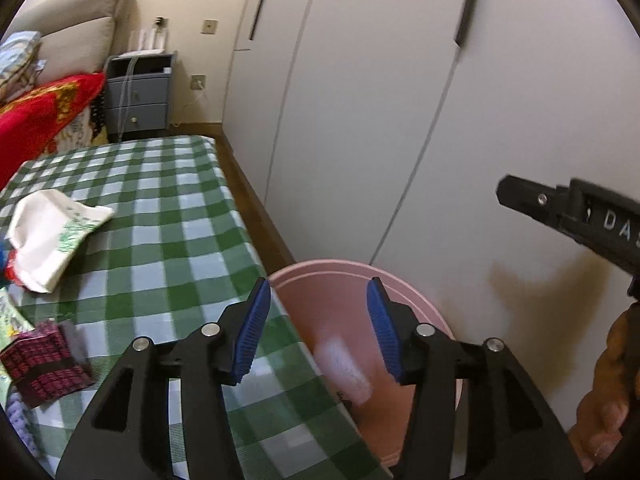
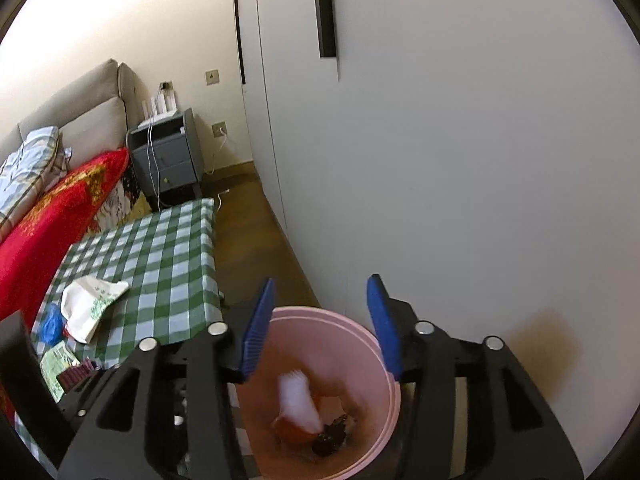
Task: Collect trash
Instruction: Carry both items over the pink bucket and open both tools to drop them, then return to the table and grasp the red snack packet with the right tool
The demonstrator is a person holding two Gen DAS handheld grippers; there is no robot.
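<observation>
Both grippers spread, empty — right gripper [image 2: 320, 320] over pink bin [image 2: 384, 344], white scrap [image 2: 296, 400] blurred inside — left gripper [image 1: 318, 328] swinging back could clip the rim.

Blurred white trash [image 2: 298, 400] inside upright pink bin [image 2: 384, 424] beside table.

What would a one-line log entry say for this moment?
left gripper: open, empty | right gripper: open, empty | white scrap: blurred inside pink bin | white bag: on checked table
</observation>
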